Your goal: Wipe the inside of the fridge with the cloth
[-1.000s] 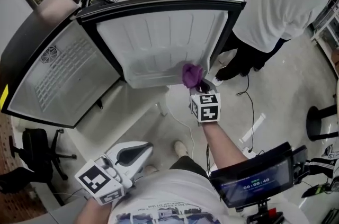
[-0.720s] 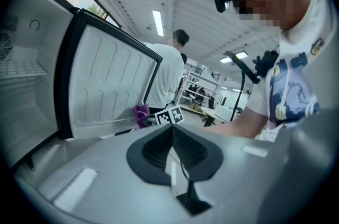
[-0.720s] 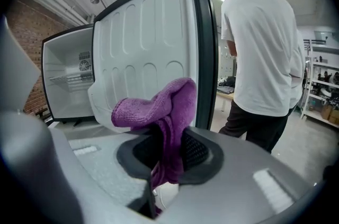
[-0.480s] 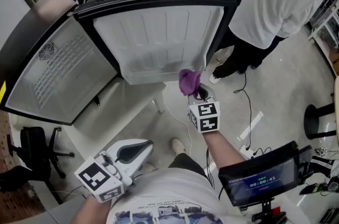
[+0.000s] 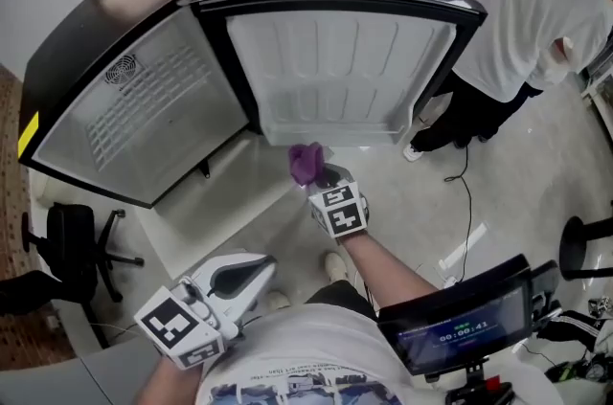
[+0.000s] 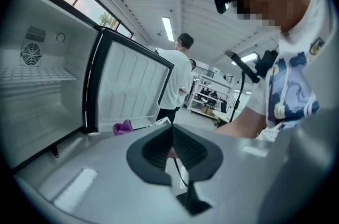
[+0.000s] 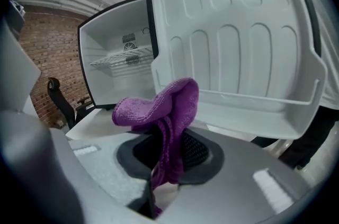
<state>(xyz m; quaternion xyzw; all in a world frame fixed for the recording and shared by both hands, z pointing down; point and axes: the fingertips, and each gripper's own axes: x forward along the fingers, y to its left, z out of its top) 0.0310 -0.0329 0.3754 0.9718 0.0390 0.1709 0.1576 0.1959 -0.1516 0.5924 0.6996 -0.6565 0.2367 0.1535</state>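
While near door (image 5: pixel 340 73), cloth (image 5: pixel 306 162); person (image 5: pixel 522 1) beside

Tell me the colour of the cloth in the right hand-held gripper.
The cloth is purple, clearest in the right gripper view.

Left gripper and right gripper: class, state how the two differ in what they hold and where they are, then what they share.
The right gripper is shut on a purple cloth; the left gripper is shut on nothing. The right gripper is held out near the lower edge of the open fridge door; the left gripper sits back beside the person's shirt. Both carry a cube with square markers.
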